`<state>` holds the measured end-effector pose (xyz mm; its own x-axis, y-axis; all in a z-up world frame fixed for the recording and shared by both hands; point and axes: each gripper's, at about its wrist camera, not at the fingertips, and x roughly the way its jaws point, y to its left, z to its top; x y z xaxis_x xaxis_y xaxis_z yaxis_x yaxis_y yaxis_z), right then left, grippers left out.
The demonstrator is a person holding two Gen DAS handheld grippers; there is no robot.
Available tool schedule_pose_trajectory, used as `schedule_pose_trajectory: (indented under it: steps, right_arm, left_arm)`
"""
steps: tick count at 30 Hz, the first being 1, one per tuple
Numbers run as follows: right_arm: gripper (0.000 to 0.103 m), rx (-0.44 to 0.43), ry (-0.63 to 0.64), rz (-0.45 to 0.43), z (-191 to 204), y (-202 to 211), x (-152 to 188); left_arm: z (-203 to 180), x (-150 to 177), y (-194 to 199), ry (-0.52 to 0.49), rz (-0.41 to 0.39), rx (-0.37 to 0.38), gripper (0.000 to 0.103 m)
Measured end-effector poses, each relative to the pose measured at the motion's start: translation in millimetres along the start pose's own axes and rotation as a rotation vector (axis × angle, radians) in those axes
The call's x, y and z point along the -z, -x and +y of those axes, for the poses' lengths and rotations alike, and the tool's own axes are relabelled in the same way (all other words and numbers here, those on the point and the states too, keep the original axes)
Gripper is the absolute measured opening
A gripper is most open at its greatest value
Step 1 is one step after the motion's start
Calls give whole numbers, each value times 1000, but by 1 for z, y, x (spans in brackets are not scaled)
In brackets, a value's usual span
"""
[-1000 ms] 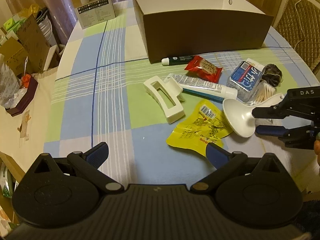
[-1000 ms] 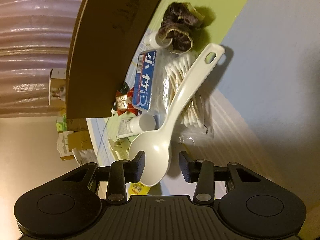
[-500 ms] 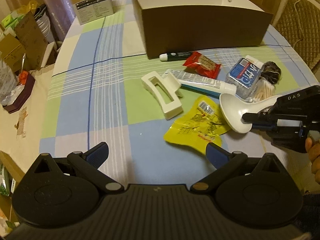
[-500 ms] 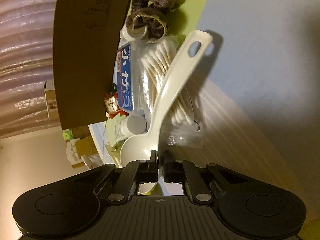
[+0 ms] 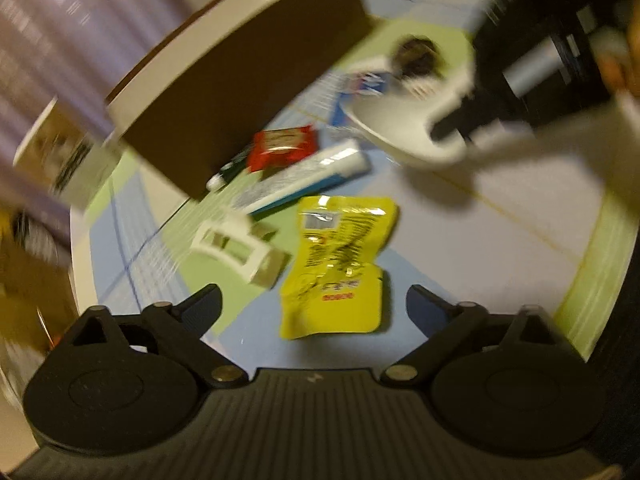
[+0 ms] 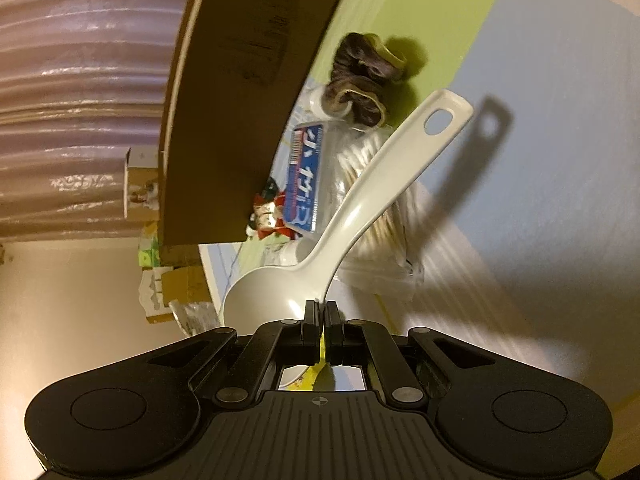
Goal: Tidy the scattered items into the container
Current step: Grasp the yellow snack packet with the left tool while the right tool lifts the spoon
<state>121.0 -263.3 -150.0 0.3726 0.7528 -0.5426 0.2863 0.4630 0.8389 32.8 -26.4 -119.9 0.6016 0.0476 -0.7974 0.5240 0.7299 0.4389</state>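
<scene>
My right gripper [image 6: 321, 310] is shut on the bowl rim of a white plastic spoon [image 6: 360, 208], which hangs above the table with its handle pointing away. The left wrist view is blurred; there the spoon [image 5: 400, 132] and right gripper [image 5: 452, 130] are at upper right. My left gripper [image 5: 314, 302] is open and holds nothing, just above a yellow snack pouch [image 5: 336, 264]. The brown box [image 5: 240, 92] with white inside stands behind. A white hair claw [image 5: 236, 248], a toothpaste tube [image 5: 304, 182] and a red packet [image 5: 282, 146] lie between.
A cotton-swab pack [image 6: 372, 184], a blue-labelled packet [image 6: 306, 176] and a brown scrunchie [image 6: 360, 80] lie beside the box [image 6: 240, 100]. The round table's checked cloth [image 5: 500, 232] shows bare at right. Cardboard boxes [image 6: 176, 284] and a curtain [image 6: 72, 100] lie beyond the table edge.
The right gripper has lifted the spoon off the table and up toward the box. The left gripper has swung sharply, tilting its view, and now hovers close over the yellow pouch.
</scene>
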Motion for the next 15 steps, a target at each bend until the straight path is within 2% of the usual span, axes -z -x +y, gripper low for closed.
schedule_pose_trajectory:
  steps: [4, 8, 10, 12, 15]
  right_arm:
    - [5, -4, 6, -15, -1, 8, 0]
    - [5, -7, 4, -26, -2, 12, 0]
    - [5, -11, -1, -28, -2, 12, -1]
    - [5, -16, -2, -29, -1, 12, -2]
    - [5, -23, 4, -33, 4, 10, -5]
  left_arm:
    - [-17, 2, -14, -155, 7, -77, 83]
    - [-23, 4, -20, -251, -11, -121, 75]
    - [-23, 3, -23, -274, -14, -122, 65]
    - [-23, 4, -26, -284, -4, -108, 35]
    - [-23, 7, -30, -289, 22, -115, 22]
